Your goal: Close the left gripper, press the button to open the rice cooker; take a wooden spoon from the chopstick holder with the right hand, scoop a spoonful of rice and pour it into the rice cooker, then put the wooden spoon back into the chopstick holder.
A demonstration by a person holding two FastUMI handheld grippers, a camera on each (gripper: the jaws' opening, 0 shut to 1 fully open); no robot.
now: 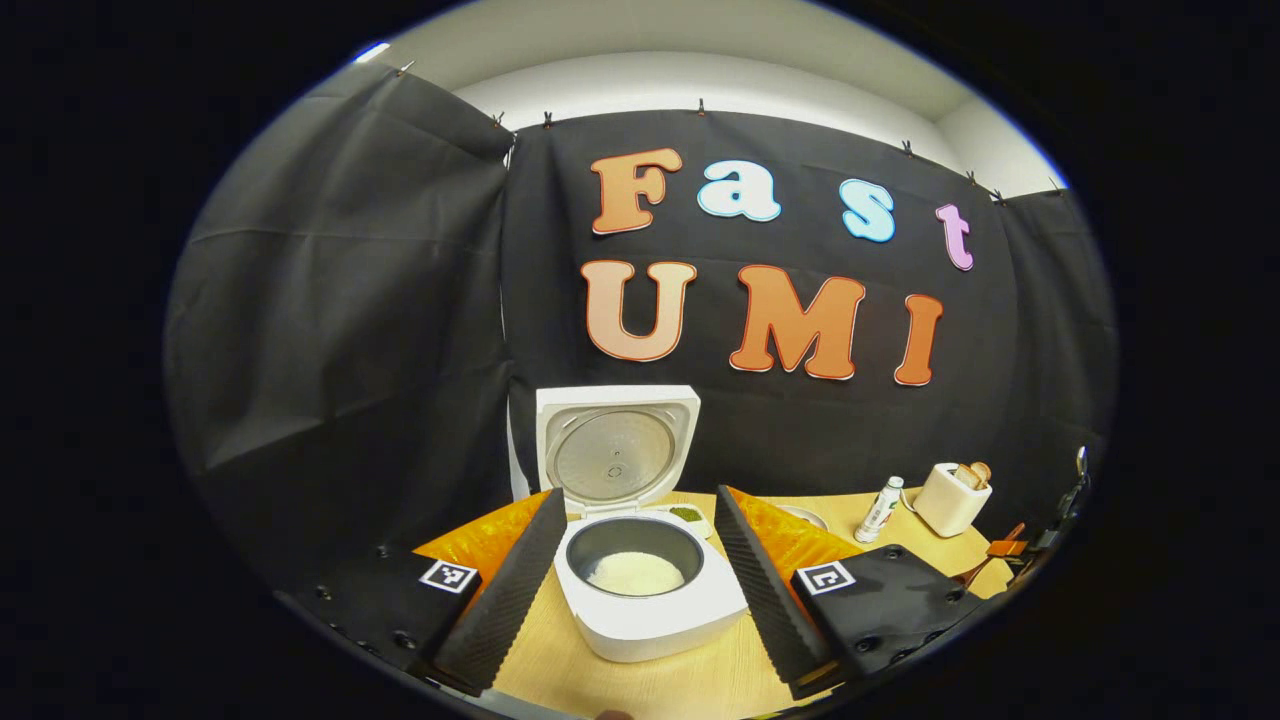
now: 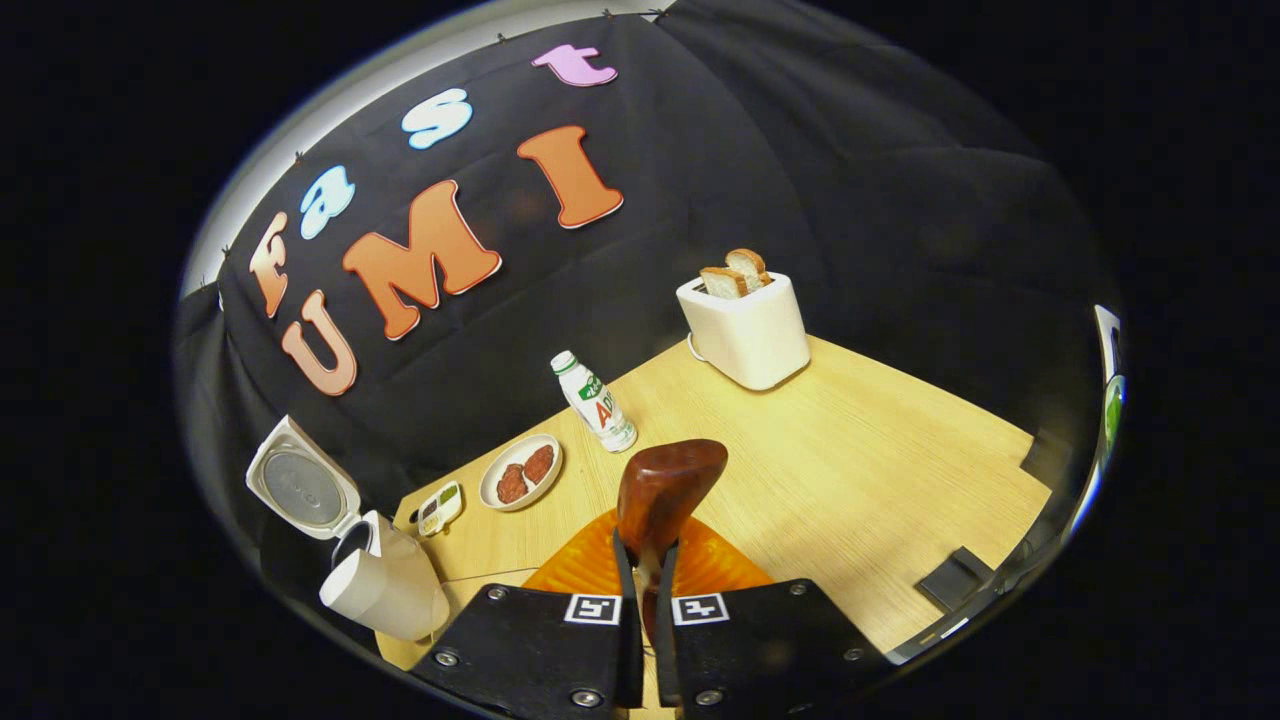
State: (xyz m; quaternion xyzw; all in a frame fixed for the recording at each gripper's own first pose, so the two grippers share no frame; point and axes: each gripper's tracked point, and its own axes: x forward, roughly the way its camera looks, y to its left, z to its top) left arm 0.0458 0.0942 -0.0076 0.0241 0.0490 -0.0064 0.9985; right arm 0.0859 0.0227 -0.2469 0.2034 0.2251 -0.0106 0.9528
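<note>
The white rice cooker (image 1: 650, 610) stands open on the wooden table, its lid (image 1: 615, 450) upright and white rice (image 1: 633, 573) in the dark pot. My left gripper (image 1: 640, 500) is open, one finger on each side of the cooker, nothing between them. In the right gripper view my right gripper (image 2: 648, 545) is shut on the handle of a brown wooden spoon (image 2: 668, 488), whose bowl points up and forward over the table. No rice shows on the spoon. The cooker (image 2: 385, 590) lies low to the left of it, lid (image 2: 300, 490) raised.
A white toaster (image 2: 745, 330) with bread slices stands at the back of the table (image 2: 880, 470). A small bottle (image 2: 595, 403), a plate (image 2: 520, 472) with two brown patties and a little dish (image 2: 440, 505) sit between toaster and cooker. A flat black object (image 2: 955, 578) lies near the right edge.
</note>
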